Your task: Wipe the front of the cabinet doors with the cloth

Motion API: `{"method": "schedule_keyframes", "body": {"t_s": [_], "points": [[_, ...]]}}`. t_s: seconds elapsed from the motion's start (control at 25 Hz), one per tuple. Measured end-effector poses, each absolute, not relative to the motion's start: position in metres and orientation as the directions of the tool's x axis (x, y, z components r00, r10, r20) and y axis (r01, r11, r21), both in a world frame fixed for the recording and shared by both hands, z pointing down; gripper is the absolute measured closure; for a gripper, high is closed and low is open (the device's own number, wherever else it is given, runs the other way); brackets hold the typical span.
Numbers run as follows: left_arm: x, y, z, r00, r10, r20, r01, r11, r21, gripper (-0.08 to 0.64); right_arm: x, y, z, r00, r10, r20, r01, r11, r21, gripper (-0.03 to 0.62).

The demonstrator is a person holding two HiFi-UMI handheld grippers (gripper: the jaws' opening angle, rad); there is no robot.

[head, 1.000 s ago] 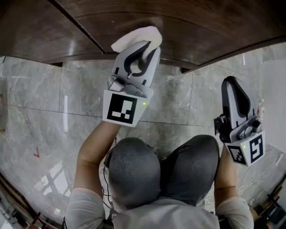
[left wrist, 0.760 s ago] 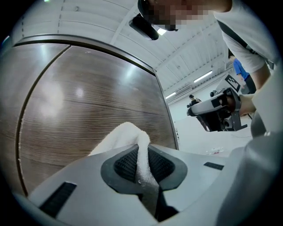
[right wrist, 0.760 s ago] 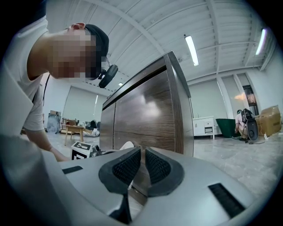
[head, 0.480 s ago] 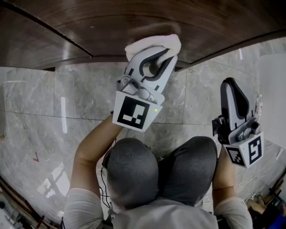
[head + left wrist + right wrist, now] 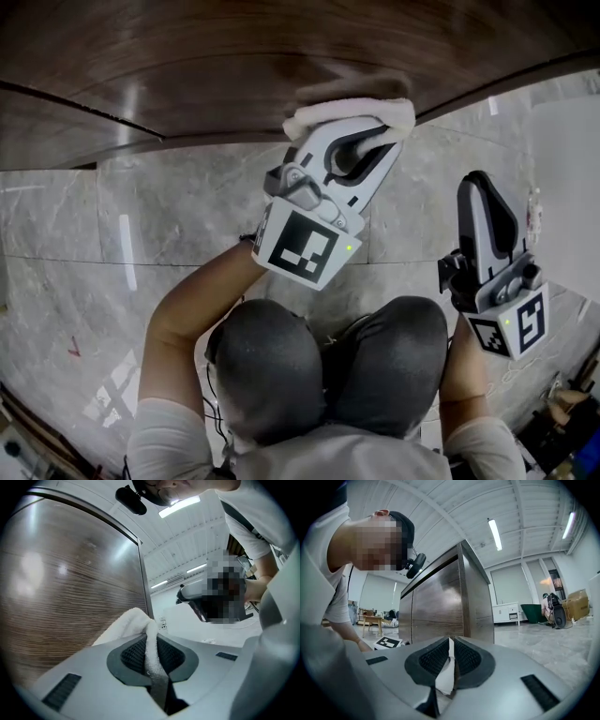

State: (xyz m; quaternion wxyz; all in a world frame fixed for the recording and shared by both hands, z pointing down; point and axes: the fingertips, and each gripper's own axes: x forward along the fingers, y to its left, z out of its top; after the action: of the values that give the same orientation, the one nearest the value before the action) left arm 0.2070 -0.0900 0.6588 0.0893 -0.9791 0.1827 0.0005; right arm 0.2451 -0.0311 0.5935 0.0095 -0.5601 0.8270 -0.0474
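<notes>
Rightward along the cabinet door [image 5: 234,66] goes the left gripper [image 5: 349,129]. Compared with a second ago, it sits further right on the dark wood panel, and the seam between the doors [image 5: 84,101] now lies well off to its left.

The white cloth [image 5: 375,111] is folded into a thick pad. The gripper presses it flat against the door's lower part, just above the bottom edge where the wood meets the grey marble floor [image 5: 187,206]. In the left gripper view, the left gripper [image 5: 151,637] has its fingers [image 5: 131,654] clamped on the cloth [image 5: 124,625]. A narrow fold runs down between the dark ribbed pads and the bulk bunches out past the tips, touching the wood grain of the cabinet door [image 5: 61,588].

The right gripper [image 5: 480,183] is held upright at the right, well apart from the cloth and clear of the door, over the floor. In its own view, the right gripper [image 5: 451,645] has its fingers together on a thin white scrap [image 5: 446,677] that hangs down between the pads. The cabinet [image 5: 445,597] stands a little way beyond its tips.

The person's knees [image 5: 272,361], in grey, fill the near middle of the head view, with a forearm [image 5: 192,305] reaching up to the left gripper.
</notes>
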Motion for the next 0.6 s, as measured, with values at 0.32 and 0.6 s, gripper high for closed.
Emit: {"method": "schedule_keyframes", "body": {"t_s": [0.32, 0.6], "points": [[0.234, -0.078, 0.645, 0.966, -0.254, -0.055, -0.258, -0.962, -0.085, 0.503, 0.252, -0.031, 0.597, -0.327, -0.941, 0.088, -0.943, 0.319, -0.096, 0.537], [0.222, -0.071, 0.597, 0.955, -0.295, 0.007, -0.295, -0.955, 0.011, 0.503, 0.237, -0.029, 0.558, -0.346, -0.924, 0.16, -0.935, 0.327, -0.134, 0.537]]}}
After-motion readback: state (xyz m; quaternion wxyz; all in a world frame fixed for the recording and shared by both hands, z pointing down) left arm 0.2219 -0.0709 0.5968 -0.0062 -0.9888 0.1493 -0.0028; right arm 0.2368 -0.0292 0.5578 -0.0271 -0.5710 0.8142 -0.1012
